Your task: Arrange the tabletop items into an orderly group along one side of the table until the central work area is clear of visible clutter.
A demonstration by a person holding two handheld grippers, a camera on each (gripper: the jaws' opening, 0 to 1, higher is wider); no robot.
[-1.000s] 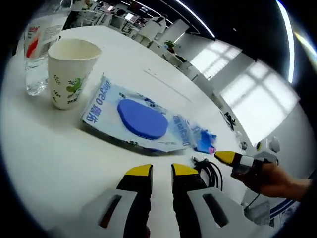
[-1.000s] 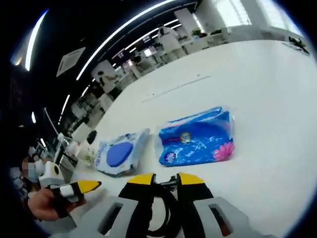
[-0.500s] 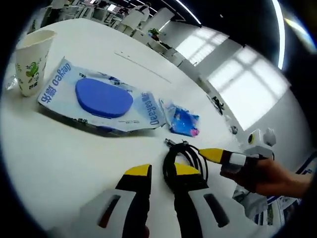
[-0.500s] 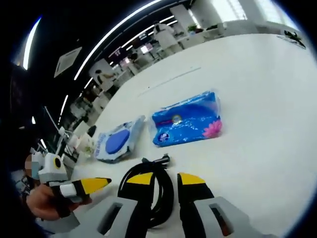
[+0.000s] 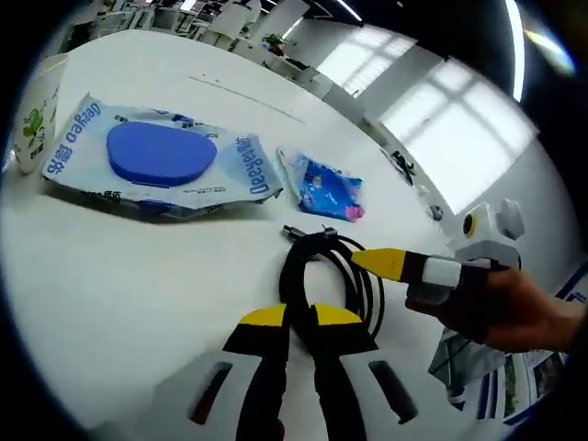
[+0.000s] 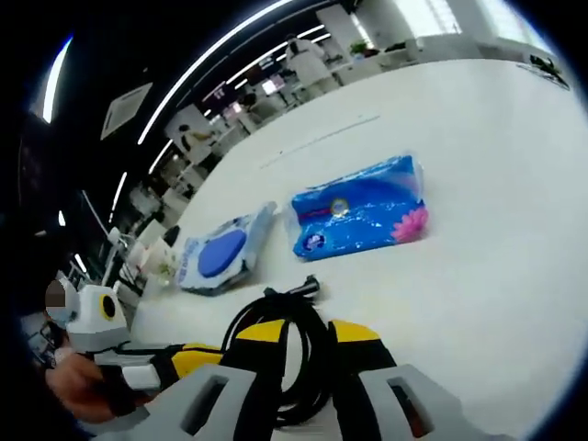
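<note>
Cable coil [image 5: 322, 266], black and looped, lies on the white bench [image 5: 119, 294] near its middle, directly ahead of both claws. Left claw [image 5: 300, 318] has its yellow-tipped jaws nearly together at the near edge of the coil; whether a strand is pinched between them cannot be told. Right claw [image 6: 307, 333] stands with jaws apart, straddling the coil's near loop without clamping it. In the left gripper view the right claw enters from the right, tip over the coil.

Beyond the coil lie a small blue tissue pack [image 6: 360, 220] and, further along, a wet-wipe pack [image 5: 156, 161] with a blue lid. A paper cup [image 5: 32, 115] stands at the far end.

Step in hand, as judged: securing the cable for relocation. Next move calls for a firm closure on several strands together, then a lift toward the cup-side row without the loops unravelling.
</note>
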